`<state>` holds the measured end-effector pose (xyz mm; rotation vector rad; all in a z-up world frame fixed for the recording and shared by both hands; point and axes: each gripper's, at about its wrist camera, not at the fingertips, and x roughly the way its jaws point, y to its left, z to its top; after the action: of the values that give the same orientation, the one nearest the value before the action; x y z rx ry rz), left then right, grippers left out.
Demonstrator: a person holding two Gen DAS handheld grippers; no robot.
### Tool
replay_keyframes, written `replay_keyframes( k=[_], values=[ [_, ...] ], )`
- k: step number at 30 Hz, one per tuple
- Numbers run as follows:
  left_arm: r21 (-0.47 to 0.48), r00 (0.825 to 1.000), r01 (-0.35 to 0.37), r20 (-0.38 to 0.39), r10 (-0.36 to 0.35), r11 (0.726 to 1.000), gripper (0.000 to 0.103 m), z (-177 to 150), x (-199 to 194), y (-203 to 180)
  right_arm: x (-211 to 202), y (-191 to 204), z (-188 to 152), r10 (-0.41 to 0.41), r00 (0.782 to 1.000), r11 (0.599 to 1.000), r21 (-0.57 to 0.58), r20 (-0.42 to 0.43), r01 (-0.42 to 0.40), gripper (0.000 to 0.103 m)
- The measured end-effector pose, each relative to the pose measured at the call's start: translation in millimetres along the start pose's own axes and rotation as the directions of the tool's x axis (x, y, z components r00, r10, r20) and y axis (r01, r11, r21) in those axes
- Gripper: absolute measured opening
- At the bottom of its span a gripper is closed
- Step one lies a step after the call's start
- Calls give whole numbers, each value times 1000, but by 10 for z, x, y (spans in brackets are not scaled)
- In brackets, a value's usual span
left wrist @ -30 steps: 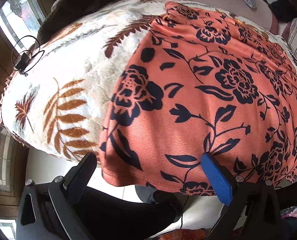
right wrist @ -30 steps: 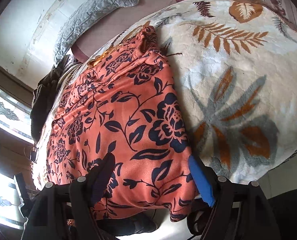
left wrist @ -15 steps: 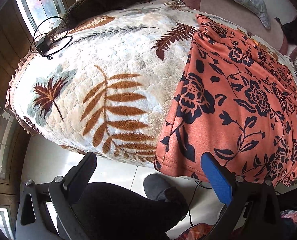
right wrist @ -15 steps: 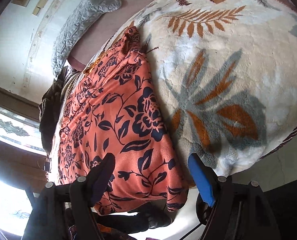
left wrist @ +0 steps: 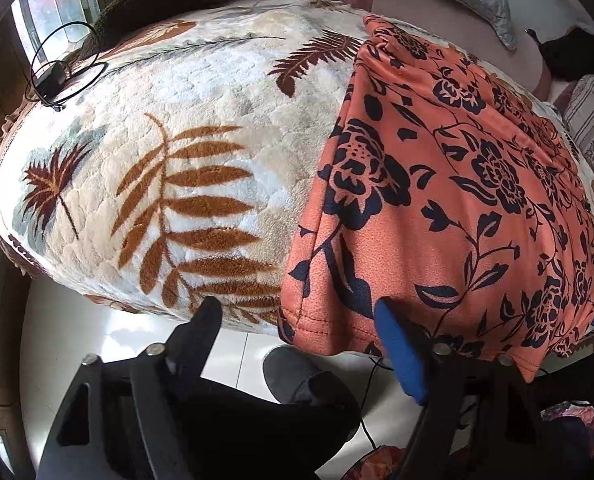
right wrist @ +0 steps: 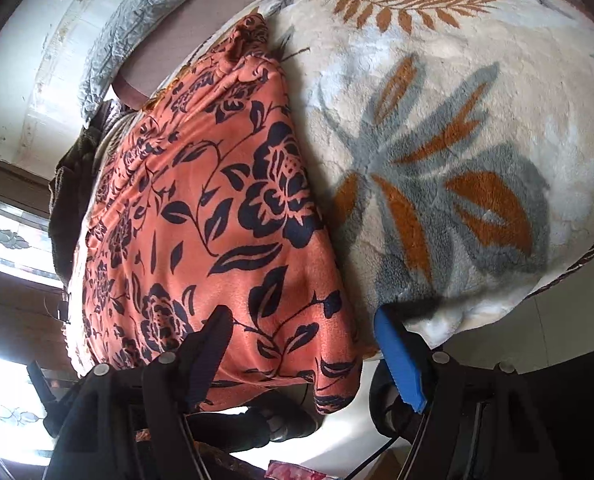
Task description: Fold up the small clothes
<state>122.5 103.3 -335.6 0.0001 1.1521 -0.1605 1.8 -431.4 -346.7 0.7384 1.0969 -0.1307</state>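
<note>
Both jaws are closing around the near hem corners of the orange floral garment [left wrist: 437, 184] (neither pinched yet): left gripper [left wrist: 297, 332] and right gripper [right wrist: 301, 340], likely to lift and fold it on the leaf-print blanket [left wrist: 177, 168].

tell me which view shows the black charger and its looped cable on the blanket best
The left wrist view. The black charger with looped cable lies in plain sight at the far left edge of the leaf-print blanket, by the window. The right wrist view shows only a small dark clip-like shape at the garment's left edge, too unclear to identify.
</note>
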Motion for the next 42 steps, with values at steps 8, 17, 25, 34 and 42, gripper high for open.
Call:
replay_keyframes(
  k=[8,17,25,34,42],
  values=[
    [44,999,33,16,-34,998,52,108,23,-75,-16,498,-167,-39,996,965,-256,81,59,25],
    [58,999,42,-26,-41,997,81,303,185,-101,69,278,-57,-26,1000,991,-132,-4,26,31],
    [217,998,56,-7,-56,975,24,310,210,-492,214,142,-203,-68,996,986,-157,-60,57,70],
    [189,989,143,8,-147,971,6,439,3,-351,53,330,-267,65,997,980,-186,-37,-70,13],
    [161,933,301,155,-325,940,6,904,-690,-363,-283,435,59,326,945,941,-102,11,-324,13]
  ],
)
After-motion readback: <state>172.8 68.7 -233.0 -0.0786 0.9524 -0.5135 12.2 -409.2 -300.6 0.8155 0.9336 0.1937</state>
